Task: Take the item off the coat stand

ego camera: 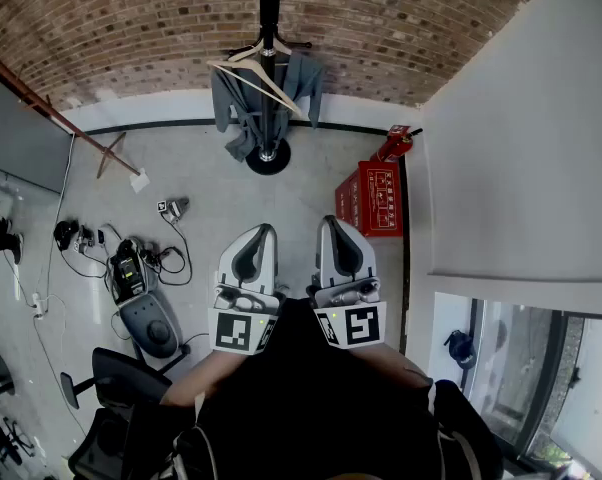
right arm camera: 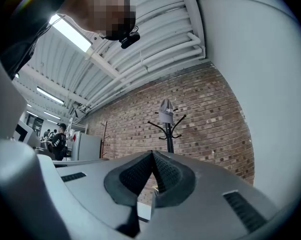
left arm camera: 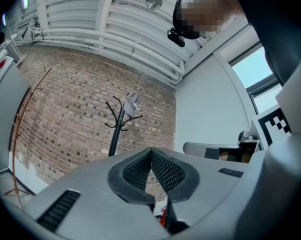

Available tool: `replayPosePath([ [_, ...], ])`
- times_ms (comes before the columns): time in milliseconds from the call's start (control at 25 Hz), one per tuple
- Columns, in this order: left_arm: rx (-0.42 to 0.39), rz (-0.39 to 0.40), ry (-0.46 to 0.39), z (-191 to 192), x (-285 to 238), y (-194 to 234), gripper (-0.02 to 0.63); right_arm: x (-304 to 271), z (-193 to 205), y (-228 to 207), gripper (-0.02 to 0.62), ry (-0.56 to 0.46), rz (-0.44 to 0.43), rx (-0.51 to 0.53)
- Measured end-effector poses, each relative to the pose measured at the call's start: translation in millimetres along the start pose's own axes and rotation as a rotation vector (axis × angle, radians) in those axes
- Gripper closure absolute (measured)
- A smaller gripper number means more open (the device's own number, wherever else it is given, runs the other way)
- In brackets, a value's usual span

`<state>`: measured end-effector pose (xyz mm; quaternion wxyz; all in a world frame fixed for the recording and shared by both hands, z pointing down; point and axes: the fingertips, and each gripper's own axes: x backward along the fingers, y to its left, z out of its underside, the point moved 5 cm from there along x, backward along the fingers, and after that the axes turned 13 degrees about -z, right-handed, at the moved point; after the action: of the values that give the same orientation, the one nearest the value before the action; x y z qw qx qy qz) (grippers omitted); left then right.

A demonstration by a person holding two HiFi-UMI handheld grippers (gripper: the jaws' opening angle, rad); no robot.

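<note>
A black coat stand [ego camera: 269,68] rises against the brick wall, well ahead of me across the floor. A grey garment [ego camera: 239,108] hangs from it with a wooden hanger [ego camera: 264,80]. In both gripper views the coat stand [left arm camera: 116,131] [right arm camera: 169,134] is far off, with a grey cap [left arm camera: 133,102] [right arm camera: 166,112] on its top. My left gripper [ego camera: 264,232] [left arm camera: 151,152] and right gripper [ego camera: 328,225] [right arm camera: 152,154] are held side by side close to my body. Both are shut with nothing between the pads, and both point toward the stand.
A red box [ego camera: 379,198] and a fire extinguisher [ego camera: 397,143] stand by the white wall on the right. Cables and devices [ego camera: 131,268] lie on the floor at the left, near an office chair [ego camera: 121,388]. A person [right arm camera: 58,140] stands far off.
</note>
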<state>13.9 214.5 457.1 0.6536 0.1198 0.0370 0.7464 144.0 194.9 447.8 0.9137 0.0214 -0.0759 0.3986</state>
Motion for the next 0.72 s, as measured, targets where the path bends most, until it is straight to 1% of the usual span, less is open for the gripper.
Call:
replayPosePath([
  [160,0.0,0.014,-0.016,-2.8,-5.4,-1.7,0.588,-2.1,-3.5,-3.3,0.578,-0.006,0.001,0.018],
  [280,-0.005,0.017,-0.023,-1.5,-5.3,-2.0,0.589,-0.8,-3.5,-1.4,0.578,-0.009,-0.015,0.025],
  [440,-0.014,0.016,-0.015,4.2,0.3,-4.6,0.588,4.3,3.6,4.2,0.578,-0.003,-0.064,-0.016],
  [600,-0.019,0.009,-0.008,7.9,7.9,-8.4,0.588,13.8,7.9,7.7,0.578,-0.009,-0.069,-0.034],
  [720,-0.025,-0.02,-0.013,4.3,15.1,-0.8,0.588,16.8,6.2,13.3,0.578,-0.018,-0.084,-0.032],
])
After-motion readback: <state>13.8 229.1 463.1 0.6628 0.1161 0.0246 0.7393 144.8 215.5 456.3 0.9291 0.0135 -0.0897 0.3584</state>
